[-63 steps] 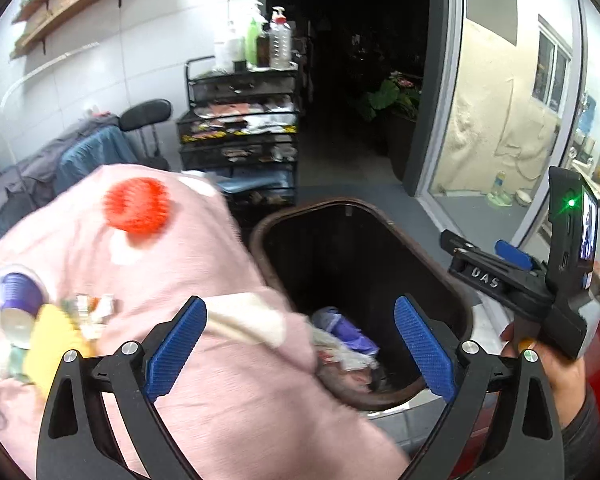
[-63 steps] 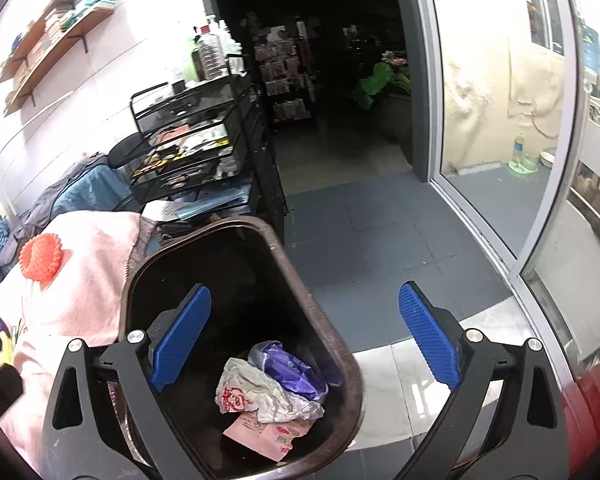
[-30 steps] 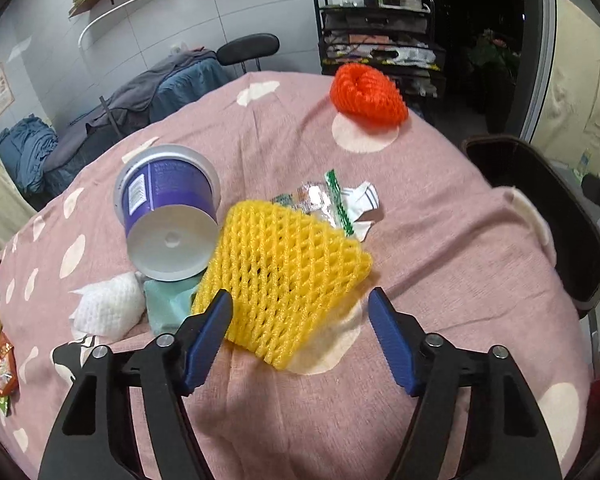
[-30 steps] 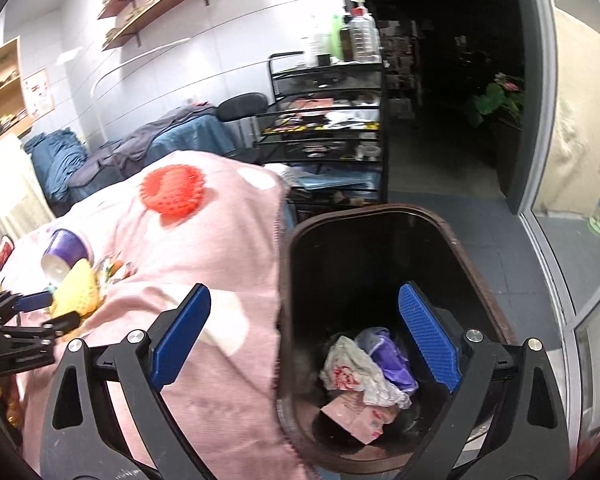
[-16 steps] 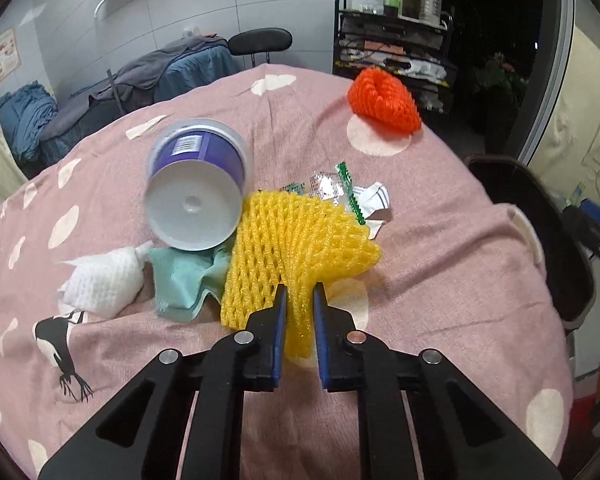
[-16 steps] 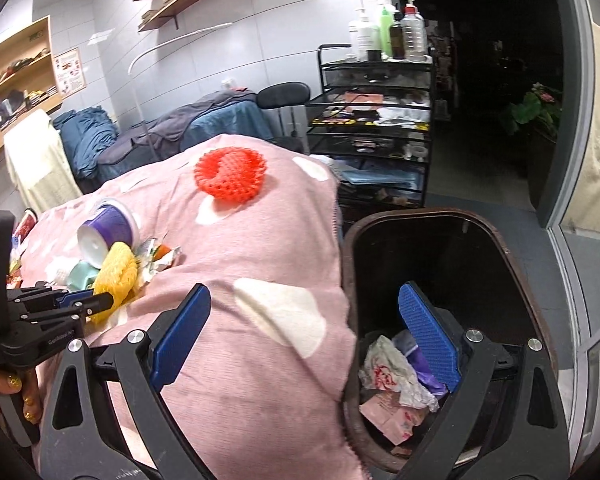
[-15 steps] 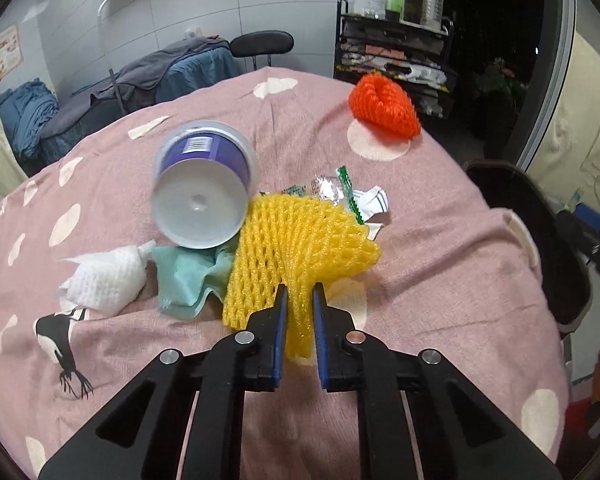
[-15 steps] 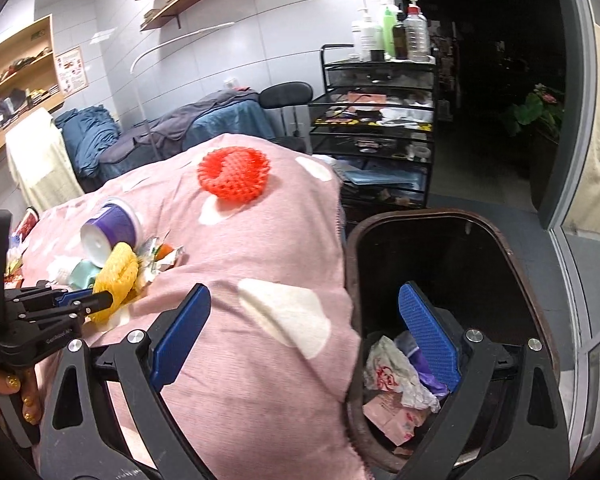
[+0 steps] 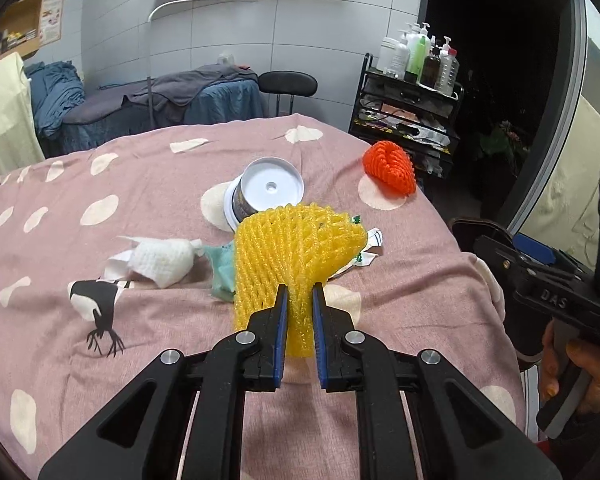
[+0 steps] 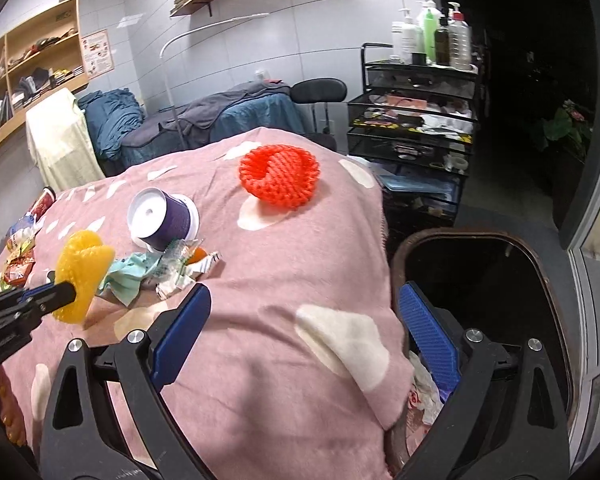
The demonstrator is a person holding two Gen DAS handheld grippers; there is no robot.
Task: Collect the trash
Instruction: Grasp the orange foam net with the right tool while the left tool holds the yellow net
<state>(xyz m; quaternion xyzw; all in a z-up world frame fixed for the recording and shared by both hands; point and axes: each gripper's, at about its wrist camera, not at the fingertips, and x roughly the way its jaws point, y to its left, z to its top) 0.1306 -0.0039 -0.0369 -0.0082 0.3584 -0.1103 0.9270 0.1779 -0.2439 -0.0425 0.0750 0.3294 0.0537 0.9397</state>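
Left wrist view: the yellow net (image 9: pixel 296 256) is pinched between the closed blue pads of the left gripper (image 9: pixel 299 308) and stands up from the pink cloth (image 9: pixel 148 360). Just beyond the tips lies a tipped cup (image 9: pixel 266 192), to their left a teal rag (image 9: pixel 222 268) and a white net (image 9: pixel 164 258). Farther right sits a red net (image 9: pixel 390 170). The right gripper (image 10: pixel 304 324) hangs open and empty, its right finger over the bin (image 10: pixel 540 280).

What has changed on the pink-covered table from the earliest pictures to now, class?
The left gripper swung from the bin to the table, closed on the yellow foam net and lifted it. The purple tub rolled slightly. The red net stayed put; the right gripper stayed open.
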